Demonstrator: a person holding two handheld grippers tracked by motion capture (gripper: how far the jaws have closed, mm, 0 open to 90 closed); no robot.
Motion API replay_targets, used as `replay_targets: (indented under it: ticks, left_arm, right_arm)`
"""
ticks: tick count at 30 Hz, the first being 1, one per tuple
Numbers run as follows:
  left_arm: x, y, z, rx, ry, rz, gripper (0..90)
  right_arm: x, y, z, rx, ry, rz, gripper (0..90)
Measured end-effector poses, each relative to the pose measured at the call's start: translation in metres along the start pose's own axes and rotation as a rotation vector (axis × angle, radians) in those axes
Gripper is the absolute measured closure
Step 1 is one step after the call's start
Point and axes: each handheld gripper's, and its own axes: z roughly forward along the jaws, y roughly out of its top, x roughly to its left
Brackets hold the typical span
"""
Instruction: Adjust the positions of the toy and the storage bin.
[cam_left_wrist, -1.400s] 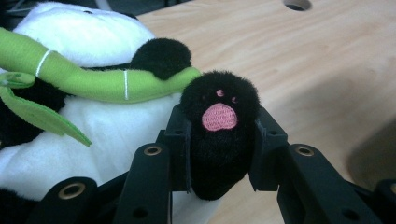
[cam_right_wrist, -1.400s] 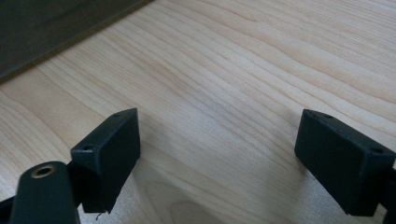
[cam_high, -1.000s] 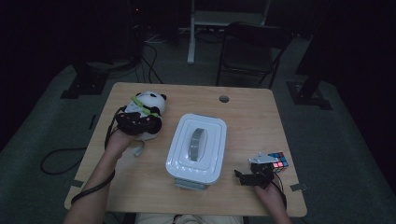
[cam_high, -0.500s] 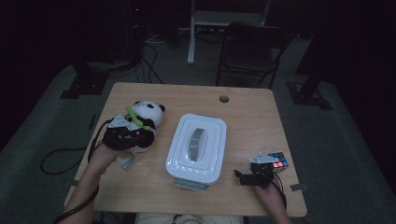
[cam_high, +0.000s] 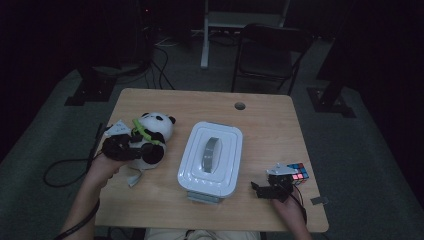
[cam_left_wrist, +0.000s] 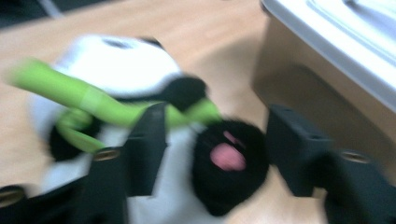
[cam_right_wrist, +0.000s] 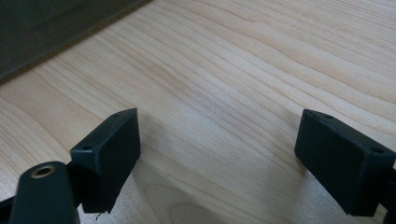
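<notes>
1. On a wooden table (cam_high: 270, 120), seen from above in dim light: one plush panda (cam_high: 150, 135), one white lidded box (cam_high: 211, 157), one colourful puzzle cube (cam_high: 297, 171).
2. Counted also: two hand-held grippers, two forearms entering from the bottom edge, one round hole (cam_high: 240, 106) in the tabletop near the far edge.
3. At the table's left side: the panda, lying with its white head toward the far edge, a bright green band across its body, well apart from the cube and just beside the box.
4. Left gripper (cam_left_wrist: 212, 144) around the panda's lower body; jaws spread on either side of a black paw with a pink pad, one jaw against the white belly, the other just beside the paw. Blurred, so whether squeezed onto the toy or merely around it could not be told.
5. Same gripper (cam_high: 131, 146) in the high view: lying over the panda, held by the left hand (cam_high: 102, 167).
6. At the table's centre: the box, lid on, one grey handle on top.
7. Near the front right corner: right gripper (cam_high: 260, 189), jaws wide apart and grasping nothing, bare wood grain between them.
8. Just beyond that gripper: the cube, resting on the table.
9. Beyond the table: one dark chair (cam_high: 270, 55) on the floor.
</notes>
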Motion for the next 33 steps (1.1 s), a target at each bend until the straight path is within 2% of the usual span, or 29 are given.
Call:
replay_targets:
  ticks: [1,3,5,8,12,14,17,20,21,23,25,26,30,33]
  left_arm:
    - [0.002,0.004,-0.001,-0.007,0.03,-0.004,37.3]
    - [0.009,0.01,0.0,-0.019,0.054,-0.031,34.7]
    - [0.015,0.015,0.004,-0.011,0.103,-0.05,32.2]
    - [0.024,0.017,0.015,-0.002,0.117,-0.079,30.7]
    - [0.034,0.015,0.031,0.028,0.162,-0.144,30.7]
    - [0.035,0.014,0.036,0.045,0.16,-0.15,30.7]
    - [0.036,0.012,0.044,0.093,0.189,-0.144,30.0]
    - [0.039,0.012,0.049,0.117,0.166,-0.138,30.9]
    - [0.039,0.012,0.051,0.124,0.164,-0.135,33.8]
    - [0.038,0.01,0.057,0.144,0.174,-0.099,46.4]
    - [0.036,0.009,0.064,0.151,0.204,-0.068,61.0]
    - [0.035,0.009,0.066,0.148,0.214,-0.071,65.7]
    - [0.035,0.011,0.065,0.094,0.226,-0.078,73.5]
    - [0.041,0.012,0.062,0.035,0.208,-0.12,75.2]
  right_arm:
    - [0.0,0.0,0.0,0.0,0.0,0.0,13.9]
    - [0.0,0.0,0.0,0.0,0.0,-0.001,13.9]
    - [0.0,0.0,0.0,0.0,-0.001,-0.001,13.9]
    - [0.0,0.0,0.0,0.0,0.0,-0.001,13.9]
    - [0.0,0.0,0.0,0.0,0.0,-0.001,13.9]
    - [0.0,0.0,0.0,0.0,0.0,0.0,13.9]
    - [0.0,0.0,0.0,0.0,0.0,-0.001,13.9]
    - [0.0,0.0,0.0,0.0,0.0,0.0,13.9]
    - [0.0,0.0,0.0,0.0,0.0,0.0,13.9]
    - [0.0,0.0,0.0,0.0,0.0,0.0,13.9]
    - [0.0,0.0,0.0,0.0,0.0,0.0,13.9]
    - [0.0,0.0,0.0,0.0,-0.001,-0.001,13.9]
    - [0.0,0.0,0.0,0.0,0.0,-0.001,13.9]
    - [0.0,0.0,0.0,0.0,0.0,-0.001,13.9]
